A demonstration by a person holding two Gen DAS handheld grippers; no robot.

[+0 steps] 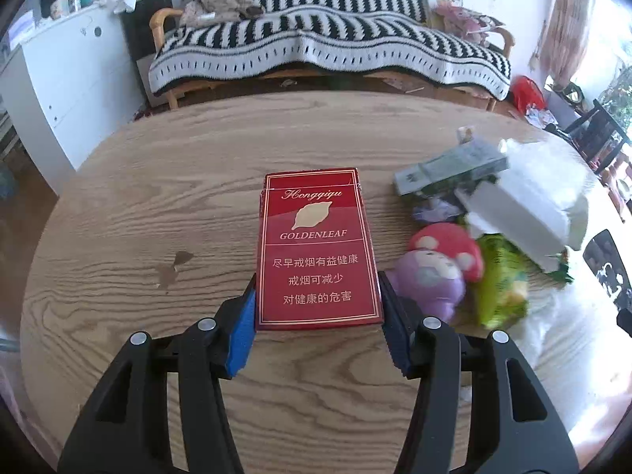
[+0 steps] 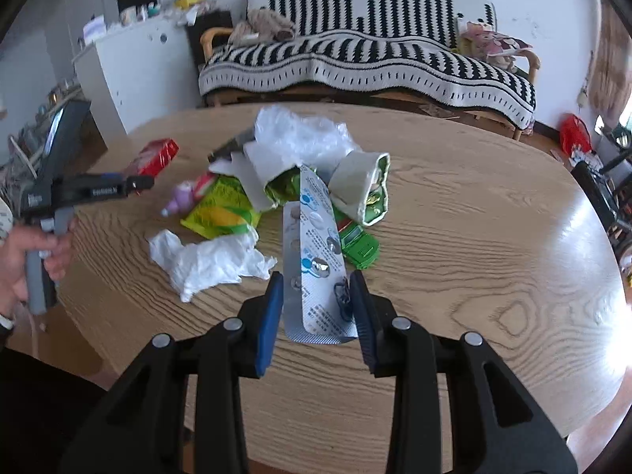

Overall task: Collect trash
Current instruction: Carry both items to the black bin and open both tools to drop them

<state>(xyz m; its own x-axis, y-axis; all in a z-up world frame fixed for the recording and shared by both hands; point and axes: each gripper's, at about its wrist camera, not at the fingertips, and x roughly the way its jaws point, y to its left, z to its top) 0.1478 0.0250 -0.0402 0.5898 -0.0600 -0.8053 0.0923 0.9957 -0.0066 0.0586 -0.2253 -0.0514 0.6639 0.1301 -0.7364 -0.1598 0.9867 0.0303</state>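
Note:
My left gripper (image 1: 317, 296) is shut on a red cigarette pack (image 1: 318, 249), its blue pads pressing both long sides, the pack held above the wooden table (image 1: 158, 205). In the right wrist view that same red cigarette pack (image 2: 152, 158) shows at the left, in the left gripper (image 2: 142, 181) held by a hand (image 2: 27, 252). My right gripper (image 2: 316, 292) is shut on a silver blister pack (image 2: 314, 260) that sticks up and forward between the pads. Behind it lies the trash pile: a crumpled tissue (image 2: 209, 260), a green snack wrapper (image 2: 221, 209), clear plastic (image 2: 300, 134) and a torn green-lined bag (image 2: 363, 185).
A purple and red toy figure (image 1: 438, 268) and a green toy car (image 2: 359, 245) lie in the pile. A sofa with a striped blanket (image 1: 328, 47) stands behind the table, a white cabinet (image 1: 75, 75) to the left. Bare wood stretches along the table's right side (image 2: 493, 237).

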